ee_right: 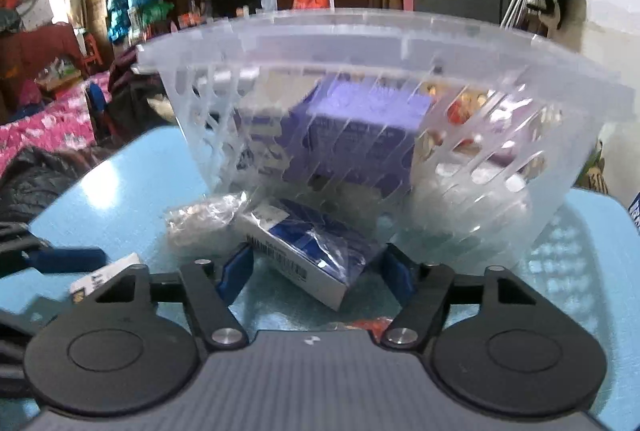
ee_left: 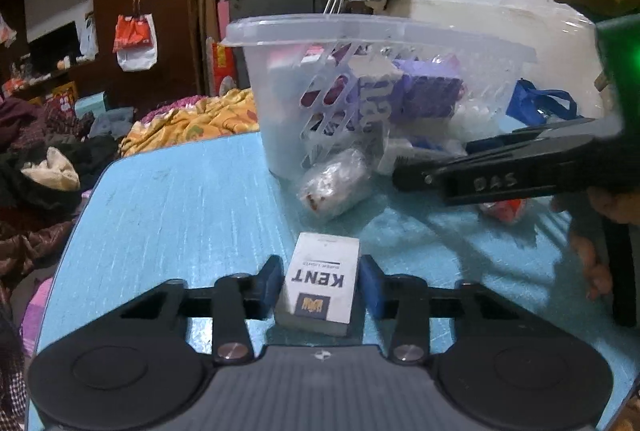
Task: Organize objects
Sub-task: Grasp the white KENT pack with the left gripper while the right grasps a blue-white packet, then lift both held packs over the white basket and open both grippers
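A white Kent cigarette pack (ee_left: 320, 287) lies on the light blue table (ee_left: 180, 211). My left gripper (ee_left: 320, 265) is shut on it, with a blue pad against each long side. In the right wrist view a blue-and-white box in clear wrap (ee_right: 308, 243) lies slantwise in front of the clear slotted basket (ee_right: 360, 27). My right gripper (ee_right: 316, 255) is shut on this box, its pads touching both ends. The basket (ee_left: 360, 27) holds purple boxes and other packets. The right gripper's black fingers (ee_left: 404, 175) reach in from the right.
A crumpled clear plastic bag (ee_left: 336, 183) lies at the basket's foot, left of the wrapped box. A small red item (ee_left: 504, 209) sits under the right gripper. A hand (ee_left: 592, 259) holds that gripper. Piled clothes and bedding lie beyond the table's left edge.
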`<state>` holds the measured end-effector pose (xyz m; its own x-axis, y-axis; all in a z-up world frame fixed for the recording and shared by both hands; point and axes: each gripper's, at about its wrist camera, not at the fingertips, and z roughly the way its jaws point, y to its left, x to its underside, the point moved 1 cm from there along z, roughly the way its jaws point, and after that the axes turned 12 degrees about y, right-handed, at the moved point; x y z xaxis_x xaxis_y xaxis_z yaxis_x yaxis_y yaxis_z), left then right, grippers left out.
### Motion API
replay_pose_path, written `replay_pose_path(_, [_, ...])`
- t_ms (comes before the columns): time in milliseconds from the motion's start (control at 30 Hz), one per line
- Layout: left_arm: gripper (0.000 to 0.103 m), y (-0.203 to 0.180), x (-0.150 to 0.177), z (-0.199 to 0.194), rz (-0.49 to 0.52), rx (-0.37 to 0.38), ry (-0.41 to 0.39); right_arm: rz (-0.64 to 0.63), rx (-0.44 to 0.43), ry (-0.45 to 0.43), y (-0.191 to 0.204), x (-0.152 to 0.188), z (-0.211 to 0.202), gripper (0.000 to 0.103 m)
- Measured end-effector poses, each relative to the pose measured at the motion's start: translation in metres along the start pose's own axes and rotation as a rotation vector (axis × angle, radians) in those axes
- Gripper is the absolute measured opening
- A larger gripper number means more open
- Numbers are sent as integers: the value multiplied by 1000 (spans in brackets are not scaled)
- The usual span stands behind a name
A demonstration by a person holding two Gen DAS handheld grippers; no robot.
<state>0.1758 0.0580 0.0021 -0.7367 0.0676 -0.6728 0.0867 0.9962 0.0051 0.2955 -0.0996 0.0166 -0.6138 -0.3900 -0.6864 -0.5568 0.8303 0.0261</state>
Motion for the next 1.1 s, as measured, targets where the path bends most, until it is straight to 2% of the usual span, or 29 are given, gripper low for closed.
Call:
replay_pose_path(167, [42,4,4,-10,-12,6,-74,-17,-16,-44,-3,5,-22,61])
replay_pose_path(233, [42,5,3,-9,-8,29,-73,-23,-12,-42,-5,6,-23,59])
replay_pose_path(433, [42,5,2,-6,-8,38,-56,-43,-12,-2,-6,8,-11,54])
replay_pose_path(500, [42,5,2,-5,-7,45,-51,-51,-4,17,-5,6,-5,57])
replay_pose_path(600, [42,6,2,-4,-14,51,-49,-60,14,26,-4,5,0,74])
replay_pose_path(667, [42,6,2,-3,-13,56,-46,-50,-2,25,-5,4,2,75])
replay_pose_path(767, [42,6,2,-3,-9,62,-43,-49,19,34,-6,-1,6,80])
replay_pose_path(800, [42,6,2,-3,-9,65,-43,-49,8,44,-6,-2,8,78])
replay_pose_path(833, [42,6,2,-4,-11,70,-45,-45,-7,48,-7,-1,8,64])
replay_pose_path(900, [42,8,4,-8,-21,72,-74,-48,-36,46,-7,3,3,59])
replay_pose_path(1100, [42,8,7,-20,-33,63,-152,-69,-13,-56,-8,14,-31,46])
